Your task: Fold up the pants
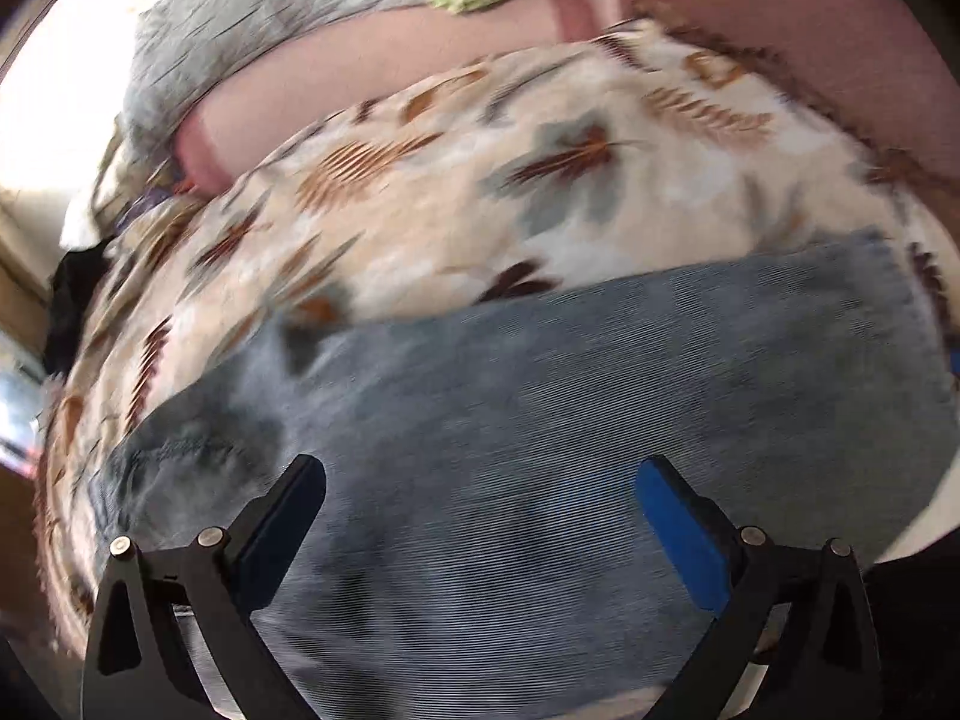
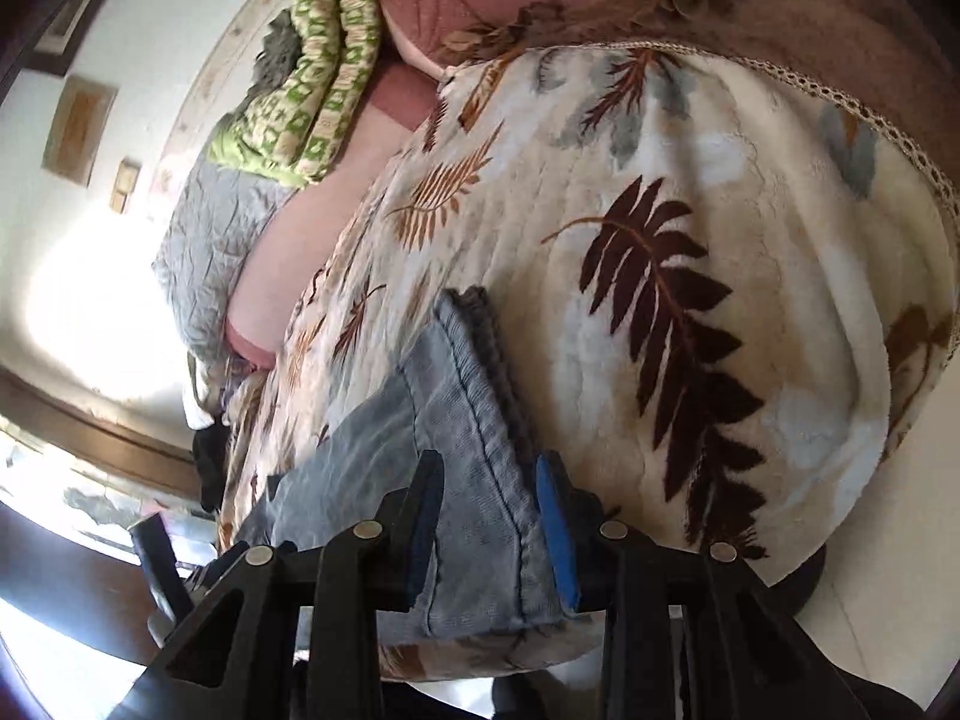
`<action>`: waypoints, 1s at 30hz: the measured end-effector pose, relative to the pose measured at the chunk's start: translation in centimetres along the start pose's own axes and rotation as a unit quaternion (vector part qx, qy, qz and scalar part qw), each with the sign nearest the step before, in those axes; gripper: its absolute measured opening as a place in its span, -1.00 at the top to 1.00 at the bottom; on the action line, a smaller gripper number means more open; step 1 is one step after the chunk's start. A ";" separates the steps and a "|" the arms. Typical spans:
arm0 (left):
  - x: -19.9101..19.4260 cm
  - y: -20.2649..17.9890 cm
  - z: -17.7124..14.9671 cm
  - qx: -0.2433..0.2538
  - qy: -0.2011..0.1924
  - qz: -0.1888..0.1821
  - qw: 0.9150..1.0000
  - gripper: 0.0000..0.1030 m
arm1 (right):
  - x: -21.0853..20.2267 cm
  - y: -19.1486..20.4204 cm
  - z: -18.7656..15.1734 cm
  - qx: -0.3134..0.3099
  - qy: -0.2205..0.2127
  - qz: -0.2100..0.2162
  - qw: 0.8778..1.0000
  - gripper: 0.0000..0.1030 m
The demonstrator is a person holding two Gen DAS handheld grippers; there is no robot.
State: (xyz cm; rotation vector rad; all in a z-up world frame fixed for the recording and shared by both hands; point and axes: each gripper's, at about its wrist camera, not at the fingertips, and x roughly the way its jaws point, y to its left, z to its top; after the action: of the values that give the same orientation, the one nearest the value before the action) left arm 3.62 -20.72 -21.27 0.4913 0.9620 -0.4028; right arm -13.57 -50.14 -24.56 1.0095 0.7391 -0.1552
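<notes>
Blue-grey denim pants (image 1: 570, 390) lie flat across the near part of a leaf-patterned blanket (image 1: 480, 180) on a bed. My left gripper (image 1: 480, 471) hovers just above the denim, open wide, with nothing between its fingers. In the right wrist view a folded, stitched edge of the pants (image 2: 456, 372) runs away from me over the blanket (image 2: 720, 210). My right gripper (image 2: 489, 462) is shut on that folded edge, the denim filling the gap between its blue pads.
A green patterned quilt (image 2: 312, 78) and a grey crinkled cover (image 2: 210, 228) lie at the far end on a pink sheet (image 1: 360, 66). A black item (image 1: 72, 300) sits at the bed's left edge. Bright window light falls on the left.
</notes>
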 end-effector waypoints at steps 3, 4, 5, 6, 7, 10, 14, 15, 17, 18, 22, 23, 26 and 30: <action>0.1 -2.6 1.0 0.019 0.002 -0.017 1.000 -1.00 | 0.2 0.0 1.0 0.004 -0.001 0.007 1.000 0.08; 0.3 -3.6 1.3 0.025 0.004 -0.017 1.000 -1.00 | 0.2 -0.1 1.3 0.004 -0.001 0.002 1.000 0.07; 0.6 -4.2 1.6 0.029 0.005 -0.016 0.999 -1.00 | 0.5 -0.2 1.6 0.007 0.003 0.002 1.000 0.07; 0.9 -5.2 1.9 0.034 0.007 -0.016 0.999 -1.00 | 0.8 -0.3 1.8 0.009 0.010 0.002 1.000 0.07; 1.1 -5.9 2.0 0.037 0.009 -0.017 0.999 -1.00 | 1.4 -0.4 2.0 0.011 0.022 0.000 1.000 0.07; 2.8 -7.7 2.3 0.055 0.026 -0.001 0.998 -1.00 | 3.1 -0.4 2.4 0.000 0.048 -0.027 0.998 0.06; 3.5 -8.5 2.1 0.054 0.022 0.015 0.998 -1.00 | 3.8 0.7 2.2 -0.028 0.057 -0.027 0.998 0.04; 3.4 -8.6 2.1 0.058 0.021 0.018 0.998 -1.00 | 4.1 1.1 2.0 -0.037 0.063 -0.020 0.997 0.04; 3.2 -8.7 2.2 0.068 0.019 0.017 0.997 -1.00 | 4.6 2.1 1.4 -0.063 0.079 -0.006 0.995 0.04; 3.0 -8.4 2.2 0.065 0.020 0.014 0.998 -1.00 | 4.9 2.4 1.2 -0.066 0.085 0.000 0.994 0.04; 1.3 -7.4 2.0 0.064 -0.006 0.017 0.998 -1.00 | 4.4 2.3 1.4 -0.062 0.062 -0.021 0.996 0.04; 1.2 -7.2 1.8 0.070 -0.010 0.031 0.997 -1.00 | 4.2 2.2 1.4 -0.057 0.053 -0.024 0.997 0.04; 1.6 -6.0 1.4 0.066 0.001 0.050 0.997 -1.00 | 4.1 1.4 1.5 -0.049 0.049 -0.036 0.997 0.06; 3.6 -5.2 0.7 0.051 0.035 0.044 0.997 -1.00 | 4.8 2.3 1.3 -0.071 0.058 -0.041 0.995 0.05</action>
State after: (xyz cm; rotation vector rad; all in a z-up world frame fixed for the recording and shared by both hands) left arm 3.21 -25.80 -25.16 0.6426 0.9877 -0.3578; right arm -8.37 -48.95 -25.54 0.8571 0.8854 -0.1145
